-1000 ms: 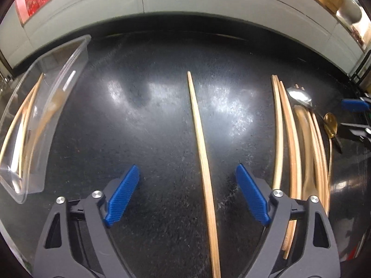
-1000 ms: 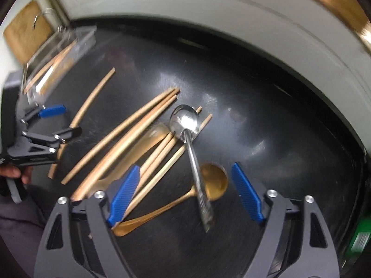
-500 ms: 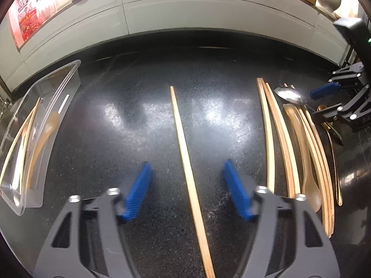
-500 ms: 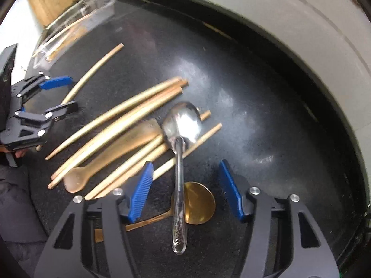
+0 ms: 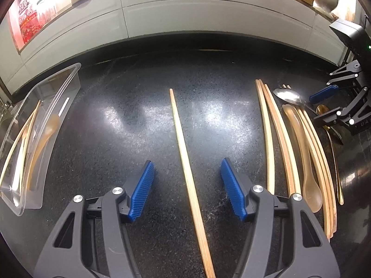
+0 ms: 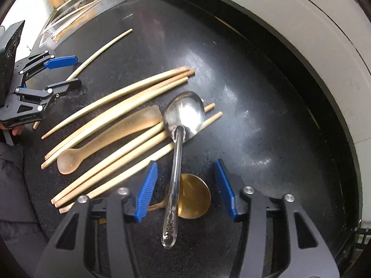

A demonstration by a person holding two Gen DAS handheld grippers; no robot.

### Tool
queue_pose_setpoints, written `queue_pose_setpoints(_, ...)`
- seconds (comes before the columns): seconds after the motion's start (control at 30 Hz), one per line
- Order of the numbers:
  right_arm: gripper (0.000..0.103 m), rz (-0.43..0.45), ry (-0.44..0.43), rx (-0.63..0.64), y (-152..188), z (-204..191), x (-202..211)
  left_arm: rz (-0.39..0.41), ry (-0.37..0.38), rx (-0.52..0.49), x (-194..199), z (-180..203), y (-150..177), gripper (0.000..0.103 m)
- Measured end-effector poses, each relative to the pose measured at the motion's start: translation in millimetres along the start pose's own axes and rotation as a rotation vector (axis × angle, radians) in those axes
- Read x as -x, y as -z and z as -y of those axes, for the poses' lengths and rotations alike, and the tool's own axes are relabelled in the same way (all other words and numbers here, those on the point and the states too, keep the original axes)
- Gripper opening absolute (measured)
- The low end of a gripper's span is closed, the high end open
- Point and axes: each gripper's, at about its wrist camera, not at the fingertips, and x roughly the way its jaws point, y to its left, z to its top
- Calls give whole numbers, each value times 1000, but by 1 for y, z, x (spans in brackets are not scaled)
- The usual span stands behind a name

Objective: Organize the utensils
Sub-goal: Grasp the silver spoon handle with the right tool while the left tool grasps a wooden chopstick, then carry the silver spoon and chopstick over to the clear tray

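Observation:
A single wooden chopstick (image 5: 185, 159) lies on the black counter between the open pads of my left gripper (image 5: 186, 185), which straddles it without touching. My right gripper (image 6: 184, 186) is open over a silver spoon (image 6: 178, 136) whose handle lies between its pads, on top of a gold spoon (image 6: 193, 200). Several wooden chopsticks (image 6: 120, 106) and an amber plastic spoon (image 6: 109, 136) lie in a pile to the left of it. The same pile shows in the left wrist view (image 5: 299, 148).
A clear plastic tray (image 5: 34, 139) holding chopsticks and an amber spoon sits at the counter's left end; it also shows in the right wrist view (image 6: 92, 2). A white wall edge (image 5: 185, 20) bounds the counter's far side.
My left gripper has narrowed its opening around the single chopstick. My right gripper has moved in over the silver spoon's handle and narrowed too.

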Motion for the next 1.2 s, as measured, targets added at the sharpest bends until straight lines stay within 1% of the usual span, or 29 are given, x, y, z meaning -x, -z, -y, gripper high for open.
queue_pose_setpoints(0.03,34,3,-5,3,-1,0,1,-1,1,2,0,0,0,59)
queue_pose_setpoints(0.07,23,3,-6,-2,-2,1,1,-2,1,3,0,0,0,59)
queue_pose_setpoints(0.1,20,1,-7,-6,-4,2,0,-4,2,3,0,0,0,58)
queue_pose_setpoints(0.13,17,-2,-6,-13,-5,2,0,-3,7,3,1,1,-1,50)
queue_pose_setpoints(0.17,11,-4,-7,-18,-6,3,0,0,8,-9,2,3,-1,37)
queue_pose_setpoints(0.2,8,-7,-5,-22,-7,1,1,-1,13,-20,2,5,-2,33)
queue_pose_setpoints(0.27,8,-9,1,-27,-8,-4,3,-9,24,-45,3,11,-3,16)
queue_pose_setpoints(0.33,7,-6,-2,-45,-8,-6,4,-19,20,-58,3,14,-5,7)
queue_pose_setpoints(0.4,7,-1,-14,-83,-8,-6,4,-37,18,-55,2,14,-8,6)
queue_pose_setpoints(0.5,7,38,-22,-144,-9,-5,13,-71,25,-37,2,10,-14,5)
queue_pose_setpoints(0.63,7,96,-11,-221,-9,-7,35,-36,27,-31,16,3,-25,5)
queue_pose_setpoints(0.8,7,188,8,-349,-8,-11,68,5,40,0,42,-9,-44,5)
queue_pose_setpoints(0.9,7,222,19,-413,-4,-13,84,19,49,13,60,-16,-55,5)
queue_pose_setpoints(1.07,7,301,59,-533,4,-28,123,34,61,31,92,-30,-71,6)
queue_pose_setpoints(1.2,7,340,95,-619,10,-44,150,47,73,43,118,-36,-77,5)
